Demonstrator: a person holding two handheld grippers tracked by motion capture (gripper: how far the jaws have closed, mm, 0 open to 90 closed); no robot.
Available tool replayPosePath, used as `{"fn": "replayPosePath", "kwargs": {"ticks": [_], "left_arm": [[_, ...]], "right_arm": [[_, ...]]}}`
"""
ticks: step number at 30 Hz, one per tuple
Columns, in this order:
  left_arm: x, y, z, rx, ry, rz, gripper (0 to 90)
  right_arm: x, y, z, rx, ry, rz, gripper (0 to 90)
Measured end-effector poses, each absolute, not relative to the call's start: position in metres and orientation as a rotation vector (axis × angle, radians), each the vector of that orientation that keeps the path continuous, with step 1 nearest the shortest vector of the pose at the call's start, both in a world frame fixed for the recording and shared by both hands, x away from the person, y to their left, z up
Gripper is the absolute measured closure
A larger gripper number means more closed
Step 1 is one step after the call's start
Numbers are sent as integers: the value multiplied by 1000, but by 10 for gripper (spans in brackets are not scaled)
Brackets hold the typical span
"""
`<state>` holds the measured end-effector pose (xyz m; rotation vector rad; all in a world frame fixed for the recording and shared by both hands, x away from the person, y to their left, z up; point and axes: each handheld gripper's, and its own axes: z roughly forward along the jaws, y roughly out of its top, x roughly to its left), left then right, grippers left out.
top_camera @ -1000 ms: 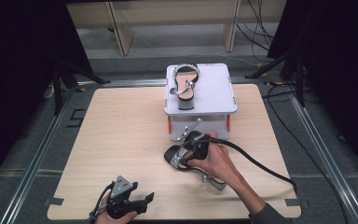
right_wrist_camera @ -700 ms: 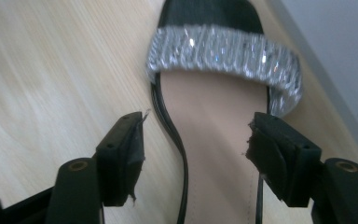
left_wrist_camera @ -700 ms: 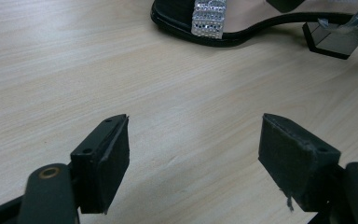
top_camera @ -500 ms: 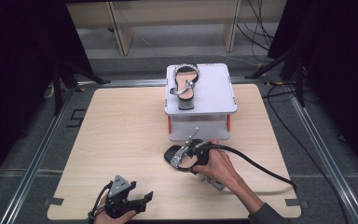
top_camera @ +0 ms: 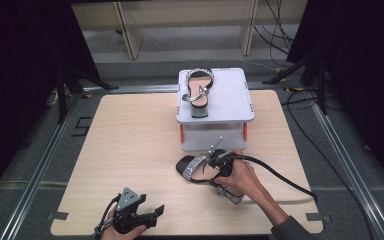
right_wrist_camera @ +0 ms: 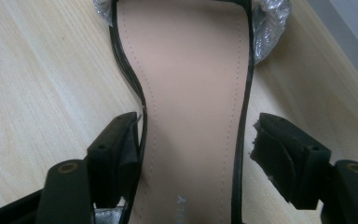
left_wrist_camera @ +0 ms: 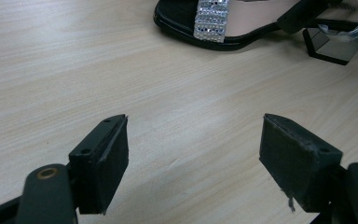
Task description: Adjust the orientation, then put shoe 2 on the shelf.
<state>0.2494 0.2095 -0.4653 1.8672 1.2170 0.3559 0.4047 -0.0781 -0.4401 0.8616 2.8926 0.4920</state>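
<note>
A black sandal (top_camera: 196,167) with a glittering silver toe strap and a mirrored block heel (top_camera: 231,195) lies on the wooden table (top_camera: 130,145), in front of the white stand. My right gripper (top_camera: 212,166) straddles the narrow waist of the sandal's tan insole (right_wrist_camera: 191,93). Its jaws have just been opening. The left pad sits at the sole's edge and the right pad stands clear of it. My left gripper (top_camera: 156,212) rests open near the table's front edge over bare wood (left_wrist_camera: 193,140). The sandal's toe (left_wrist_camera: 213,21) lies beyond it. A matching sandal (top_camera: 199,92) lies on top of the stand.
The white two-level stand (top_camera: 230,100) with red posts occupies the table's far centre. A thick black cable (top_camera: 280,177) trails from the right gripper toward the right edge. Dark tripod legs and cables lie on the floor around the table.
The right hand has sunk and drawn a little toward the front, bringing its gripper down over the sandal's waist. The sandal has hardly shifted. The left gripper has stayed put.
</note>
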Motion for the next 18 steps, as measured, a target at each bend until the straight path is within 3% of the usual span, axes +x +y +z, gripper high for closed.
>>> {"fn": "replayPosePath", "kwargs": {"ticks": [8,18], "left_arm": [[250,210,-465,1874,1214,354,233],[250,211,-465,1871,1209,354,234]], "right_arm": [[406,-77,-450,824,2907,464,291],[404,-74,-456,816,2921,435,371]]}}
